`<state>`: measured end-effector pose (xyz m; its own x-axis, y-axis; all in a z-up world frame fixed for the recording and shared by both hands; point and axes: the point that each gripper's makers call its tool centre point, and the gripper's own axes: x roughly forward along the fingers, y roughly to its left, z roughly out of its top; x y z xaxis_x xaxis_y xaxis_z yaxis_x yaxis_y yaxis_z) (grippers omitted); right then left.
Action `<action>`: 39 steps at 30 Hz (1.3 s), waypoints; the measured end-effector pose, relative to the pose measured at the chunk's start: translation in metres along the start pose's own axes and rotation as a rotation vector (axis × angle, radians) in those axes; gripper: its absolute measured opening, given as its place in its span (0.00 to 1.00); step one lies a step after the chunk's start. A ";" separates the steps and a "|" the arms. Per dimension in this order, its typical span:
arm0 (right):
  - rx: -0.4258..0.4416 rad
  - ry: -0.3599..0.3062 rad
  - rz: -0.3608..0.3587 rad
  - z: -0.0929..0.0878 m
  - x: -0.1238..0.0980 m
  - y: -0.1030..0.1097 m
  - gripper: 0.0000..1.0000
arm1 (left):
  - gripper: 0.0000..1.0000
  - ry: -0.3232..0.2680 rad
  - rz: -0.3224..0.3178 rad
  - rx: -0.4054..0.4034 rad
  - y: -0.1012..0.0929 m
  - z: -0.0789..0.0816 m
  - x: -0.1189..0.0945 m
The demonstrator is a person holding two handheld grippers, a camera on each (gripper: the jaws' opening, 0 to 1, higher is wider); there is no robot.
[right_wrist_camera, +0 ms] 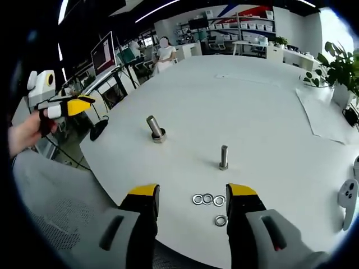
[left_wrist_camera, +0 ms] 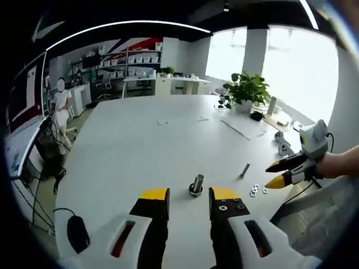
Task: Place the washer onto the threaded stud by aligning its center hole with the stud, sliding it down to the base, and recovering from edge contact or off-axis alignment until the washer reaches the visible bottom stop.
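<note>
Your left gripper (left_wrist_camera: 189,203) hangs over the white table (left_wrist_camera: 140,145) with its jaws apart and nothing between them. Just beyond the gap stands a threaded stud (left_wrist_camera: 196,185), upright in a dark round base; its lower end is partly cut off by your jaw tips, so you cannot read from here whether a washer already sits at its foot. To the right of it a second, thinner stud (left_wrist_camera: 244,170) stands leaning in this view, and near it lie loose washers (left_wrist_camera: 256,190), too small here to count surely. Your right gripper (left_wrist_camera: 272,174) enters from the right edge, its yellow-tipped jaws close together; whether they are fully shut is hard to tell at that size.

In the right gripper view, your right gripper (right_wrist_camera: 192,199) shows its jaws wide apart, empty. Between the jaw tips three washers (right_wrist_camera: 208,199) lie flat in a row, touching one another, and a fourth washer (right_wrist_camera: 220,221) lies just below them, near the right jaw. Beyond them the thin stud (right_wrist_camera: 224,157) stands upright on the table (right_wrist_camera: 252,112); farther left the thicker stud (right_wrist_camera: 155,129) tilts in its base. Your left gripper (right_wrist_camera: 84,104) shows at the left edge, with your hand (right_wrist_camera: 25,134) behind it. A potted plant (left_wrist_camera: 245,89) stands at the far side of the table.
</note>
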<state>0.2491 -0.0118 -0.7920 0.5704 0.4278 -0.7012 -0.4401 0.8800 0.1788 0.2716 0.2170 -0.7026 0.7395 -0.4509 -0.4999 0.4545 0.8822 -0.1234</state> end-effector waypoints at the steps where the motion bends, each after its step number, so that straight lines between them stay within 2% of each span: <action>1: -0.001 -0.009 -0.003 0.002 -0.001 0.000 0.50 | 0.26 -0.012 0.006 0.011 0.001 0.002 0.001; 5: 0.017 -0.017 -0.036 0.007 -0.006 -0.006 0.50 | 0.26 -0.034 0.001 0.002 0.003 0.008 0.005; 10: 0.010 -0.056 -0.058 0.024 -0.027 -0.003 0.50 | 0.25 -0.064 -0.008 0.023 0.003 0.014 0.008; 14: 0.034 -0.089 -0.072 0.027 -0.038 -0.001 0.50 | 0.24 -0.089 -0.014 0.029 0.001 0.020 0.007; 18: 0.028 -0.074 -0.086 0.015 -0.032 -0.005 0.50 | 0.23 -0.089 -0.016 0.021 0.000 0.020 0.008; 21: 0.002 -0.027 -0.075 0.004 -0.025 -0.003 0.50 | 0.23 -0.099 -0.013 0.009 0.003 0.023 0.007; 24: -0.017 -0.031 -0.072 0.007 -0.025 -0.002 0.50 | 0.22 -0.123 -0.006 -0.038 0.006 0.031 0.003; 28: -0.011 -0.051 -0.068 0.013 -0.024 0.000 0.50 | 0.22 -0.109 0.010 -0.008 0.005 0.035 -0.005; 29: -0.013 -0.051 -0.067 0.013 -0.023 0.001 0.50 | 0.22 -0.136 0.027 -0.060 0.009 0.039 -0.009; 31: -0.017 -0.053 -0.060 0.013 -0.022 0.003 0.50 | 0.22 -0.143 0.022 -0.104 0.007 0.041 -0.013; 34: -0.027 -0.045 -0.055 0.011 -0.021 0.006 0.50 | 0.22 -0.125 0.028 -0.055 0.001 0.037 -0.014; 39: -0.032 -0.043 -0.054 0.010 -0.021 0.005 0.50 | 0.22 -0.132 0.019 -0.049 -0.001 0.033 -0.013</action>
<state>0.2415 -0.0139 -0.7696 0.6224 0.3893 -0.6790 -0.4296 0.8951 0.1194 0.2782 0.2173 -0.6678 0.8079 -0.4452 -0.3862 0.4175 0.8948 -0.1581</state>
